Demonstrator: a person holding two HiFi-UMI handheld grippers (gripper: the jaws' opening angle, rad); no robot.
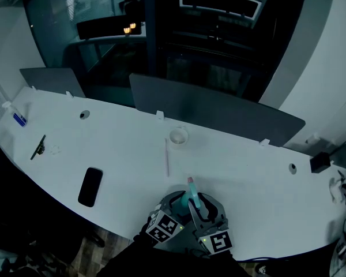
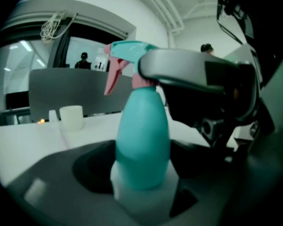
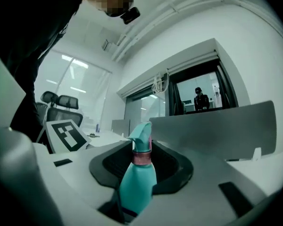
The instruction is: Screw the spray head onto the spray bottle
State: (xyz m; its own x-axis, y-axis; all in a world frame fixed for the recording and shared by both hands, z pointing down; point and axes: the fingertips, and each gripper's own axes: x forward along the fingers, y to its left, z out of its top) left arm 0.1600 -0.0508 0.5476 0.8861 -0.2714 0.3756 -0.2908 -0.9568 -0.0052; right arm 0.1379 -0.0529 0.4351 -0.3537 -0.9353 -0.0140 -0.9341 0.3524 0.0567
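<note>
At the near edge of the curved white desk (image 1: 248,172), the head view shows the left gripper (image 1: 176,205) and the right gripper (image 1: 205,208) brought close together around a teal spray bottle (image 1: 194,201). The bottle leans away from the person, and the pink tip of its spray head (image 1: 190,182) points up the desk. A black phone (image 1: 90,186) lies well to the left, and a white cup (image 1: 178,135) stands farther back, near a grey partition (image 1: 219,111).

The left gripper view shows the bottle's smooth, pear-shaped teal body upright between that gripper's jaws, which are clamped on its lower part. The head sits on the neck: a teal top, a pink trigger (image 2: 112,76) hanging at the left and a pink collar (image 2: 142,81) below. One grey finger (image 2: 179,69) of the right gripper lies against the head's right side.

The right gripper view shows the bottle rising from the bottom edge. The collar and the teal head stand between that gripper's dark pads, which are closed on the head. The left gripper's marker cube (image 3: 66,133) shows at the left.
</note>
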